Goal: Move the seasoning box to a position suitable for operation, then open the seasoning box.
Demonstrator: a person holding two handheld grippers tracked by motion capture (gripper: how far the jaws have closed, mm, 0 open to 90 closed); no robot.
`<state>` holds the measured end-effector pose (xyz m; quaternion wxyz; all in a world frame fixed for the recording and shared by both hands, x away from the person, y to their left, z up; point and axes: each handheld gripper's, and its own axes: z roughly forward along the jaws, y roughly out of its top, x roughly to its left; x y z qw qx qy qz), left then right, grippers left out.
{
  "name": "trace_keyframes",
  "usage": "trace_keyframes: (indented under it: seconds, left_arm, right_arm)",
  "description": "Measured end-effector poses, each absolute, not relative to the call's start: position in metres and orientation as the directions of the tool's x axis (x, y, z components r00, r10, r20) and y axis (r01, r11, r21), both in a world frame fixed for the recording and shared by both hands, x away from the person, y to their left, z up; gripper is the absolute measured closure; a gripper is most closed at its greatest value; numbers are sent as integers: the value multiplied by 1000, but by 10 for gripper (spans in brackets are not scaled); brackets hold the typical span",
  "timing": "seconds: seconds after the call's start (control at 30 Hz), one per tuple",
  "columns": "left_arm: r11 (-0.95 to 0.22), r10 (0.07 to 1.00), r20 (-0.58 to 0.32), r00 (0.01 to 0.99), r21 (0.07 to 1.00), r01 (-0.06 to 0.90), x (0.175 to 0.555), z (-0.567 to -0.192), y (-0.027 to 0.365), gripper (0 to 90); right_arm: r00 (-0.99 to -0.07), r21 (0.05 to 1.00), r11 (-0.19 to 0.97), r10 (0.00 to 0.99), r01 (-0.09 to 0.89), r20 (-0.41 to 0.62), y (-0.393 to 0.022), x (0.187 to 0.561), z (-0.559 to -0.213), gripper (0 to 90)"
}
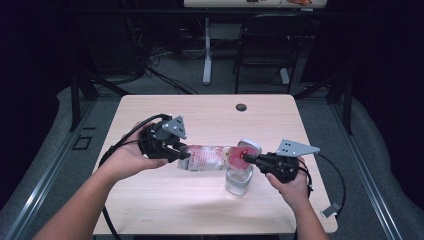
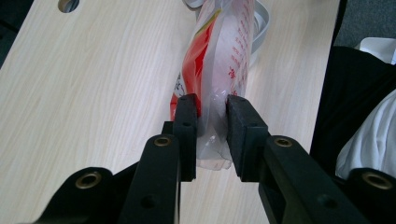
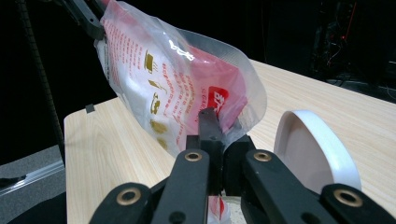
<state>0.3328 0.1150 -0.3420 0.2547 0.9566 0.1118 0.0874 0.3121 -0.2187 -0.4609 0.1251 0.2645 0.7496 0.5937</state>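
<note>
the bag (image 1: 207,157) spans the gap between both grippers, barring the table's (image 1: 150,210) middle. under its right end stand a clear jar (image 1: 237,181) and a tilted white lid (image 1: 250,146). bare wood lies open beyond, near and left.

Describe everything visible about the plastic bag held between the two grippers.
The plastic bag is a clear, glossy pouch printed in red, with red lettering and small gold pictograms, and it seems to hold something pale. It hangs level above the table, stretched between both grippers. The left hand-held gripper pinches its crinkled sealed end; the right hand-held gripper is clamped on the other end, which sits over a clear jar. A white lid stands on edge beside it.
</note>
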Motion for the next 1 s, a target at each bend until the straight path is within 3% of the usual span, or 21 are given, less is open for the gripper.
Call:
trace_keyframes:
  seconds: [1.0]
  left_arm:
    - [-852, 243, 122, 962, 502, 151, 335, -334, 107, 749]
  right_arm:
    - [-822, 953, 154, 553, 261, 136, -223, 313, -463, 898]
